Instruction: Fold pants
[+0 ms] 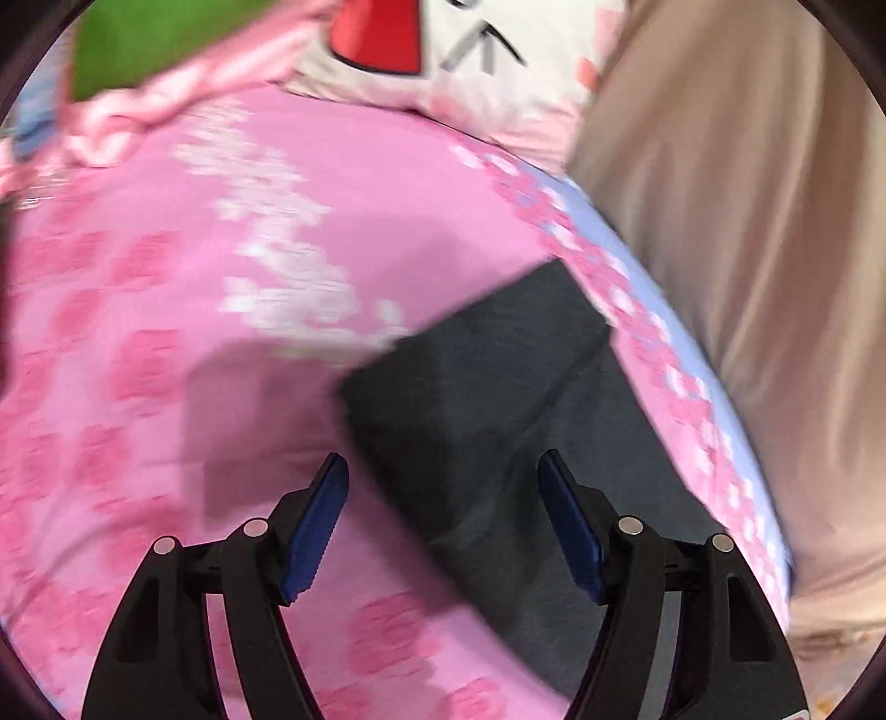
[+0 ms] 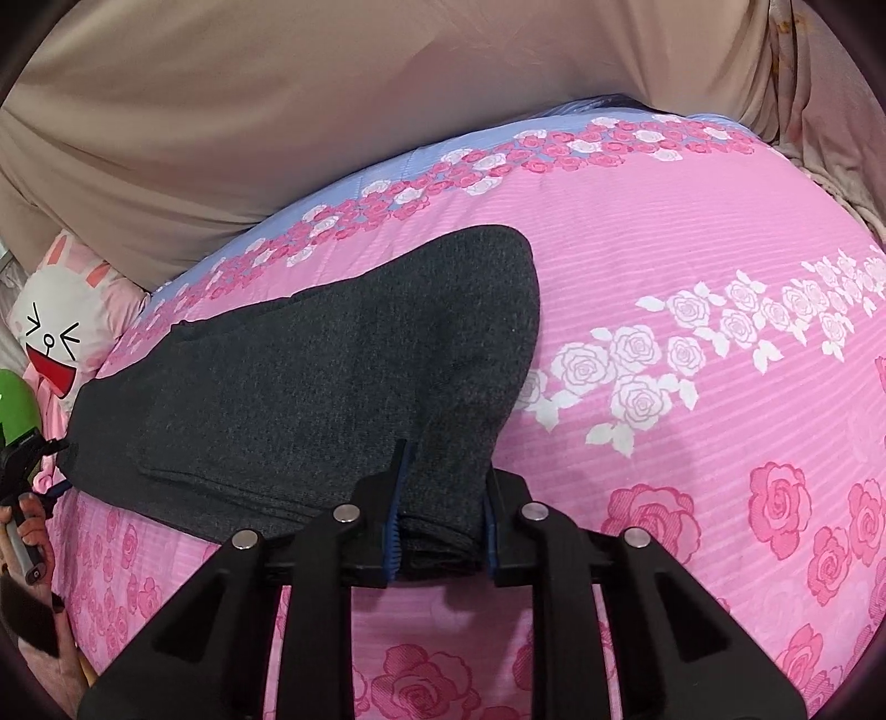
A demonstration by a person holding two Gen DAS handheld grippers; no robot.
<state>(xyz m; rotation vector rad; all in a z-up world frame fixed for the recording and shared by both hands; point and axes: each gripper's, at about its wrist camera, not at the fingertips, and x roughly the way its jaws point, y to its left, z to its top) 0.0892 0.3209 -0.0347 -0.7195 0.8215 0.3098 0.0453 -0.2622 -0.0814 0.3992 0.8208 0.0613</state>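
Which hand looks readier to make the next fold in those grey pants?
Probably the right. Its tongs already pinch the near edge of the pants. The left tongs are open and empty above the cloth.

1. Pink bedspread (image 2: 692, 232) with rose prints and a blue band along its far edge.
2. Beige curtain (image 2: 277, 111) behind the bed.
3. Cartoon rabbit pillow (image 2: 50, 327) at the bed's end.
4. Green object (image 1: 166, 39) beside the pillow, blurred.
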